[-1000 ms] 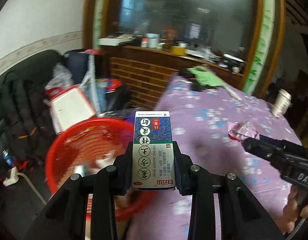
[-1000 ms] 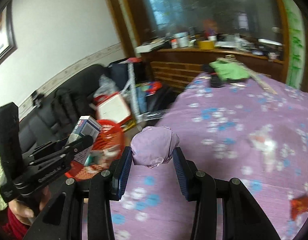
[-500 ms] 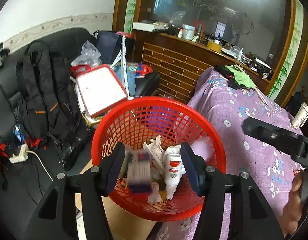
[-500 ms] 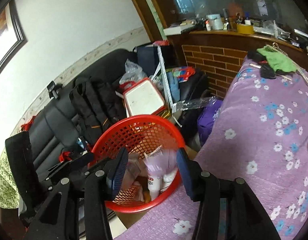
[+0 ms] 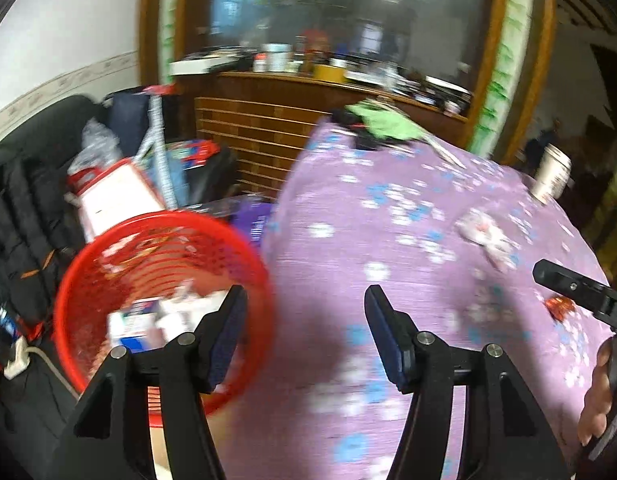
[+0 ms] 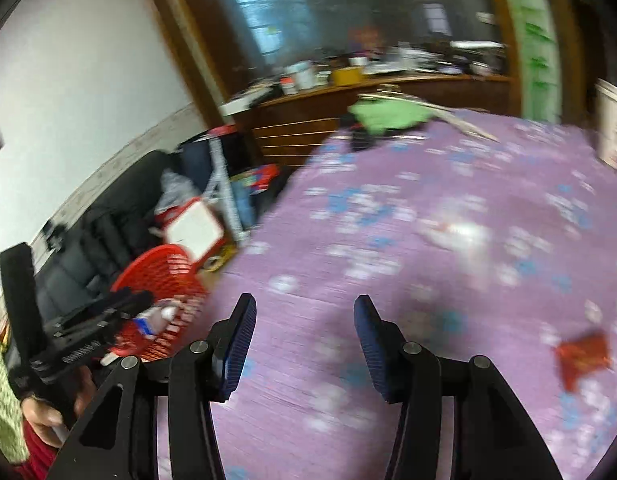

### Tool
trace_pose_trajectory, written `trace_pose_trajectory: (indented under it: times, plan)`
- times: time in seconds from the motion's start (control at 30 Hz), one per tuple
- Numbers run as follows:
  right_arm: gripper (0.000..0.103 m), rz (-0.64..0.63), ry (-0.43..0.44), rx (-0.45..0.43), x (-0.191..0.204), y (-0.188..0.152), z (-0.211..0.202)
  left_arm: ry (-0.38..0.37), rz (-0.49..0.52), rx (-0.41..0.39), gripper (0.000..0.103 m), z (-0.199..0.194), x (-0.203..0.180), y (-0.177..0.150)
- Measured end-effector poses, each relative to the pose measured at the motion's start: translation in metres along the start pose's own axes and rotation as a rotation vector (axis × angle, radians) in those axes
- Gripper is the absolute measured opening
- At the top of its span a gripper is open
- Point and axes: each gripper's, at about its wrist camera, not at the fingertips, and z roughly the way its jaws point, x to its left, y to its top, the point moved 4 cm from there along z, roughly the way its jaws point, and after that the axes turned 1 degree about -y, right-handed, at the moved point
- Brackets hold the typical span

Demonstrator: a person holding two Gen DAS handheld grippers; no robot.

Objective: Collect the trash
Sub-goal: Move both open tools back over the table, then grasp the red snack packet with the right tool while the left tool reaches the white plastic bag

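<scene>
Red mesh basket [image 5: 164,280] beside the counter [image 5: 388,240] now holds the box [image 5: 132,326], dropped from the left claw [image 5: 302,326], which hangs spread and empty; it lies flat, long axis roughly crosswise. From the right wrist, the right claw [image 6: 302,334], likewise parted after shedding its purple wad, faces a red wrapper [image 6: 582,356] and a pale crumpled wrapper [image 6: 456,236] left to collect.

Red plastic mesh basket [image 5: 244,240] beside matt floral cloth tablecloth [image 5: 388,240].

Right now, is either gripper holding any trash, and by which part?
No. The left gripper and the right gripper both have open, empty jaws.
</scene>
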Motion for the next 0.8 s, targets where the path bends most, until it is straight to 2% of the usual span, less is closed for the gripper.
trace_pose_trajectory:
  times: [0.13, 0.27, 0.37, 0.6, 0.7, 0.8]
  plan:
    - [0.055, 0.104, -0.102, 0.007, -0.074, -0.009, -0.030, -0.070, 0.072, 0.038, 0.061, 0.012, -0.060, 0.005]
    - [0.055, 0.281, -0.185, 0.045, -0.150, -0.028, -0.054, -0.110, 0.154, 0.055, 0.061, 0.019, -0.115, 0.006]
    - [0.055, 0.359, -0.209, 0.050, -0.180, -0.035, -0.064, -0.144, 0.191, 0.054, 0.062, 0.022, -0.142, 0.004]
    - [0.055, 0.435, -0.245, 0.129, -0.203, -0.040, -0.042, -0.167, 0.227, 0.093, 0.063, 0.040, -0.169, -0.001]
    - [0.055, 0.409, -0.322, 0.147, -0.209, -0.030, -0.026, -0.167, 0.227, 0.117, 0.063, 0.047, -0.171, 0.003]
    - [0.055, 0.404, -0.352, 0.186, -0.219, -0.025, -0.008, -0.167, 0.215, 0.137, 0.063, 0.056, -0.172, 0.009]
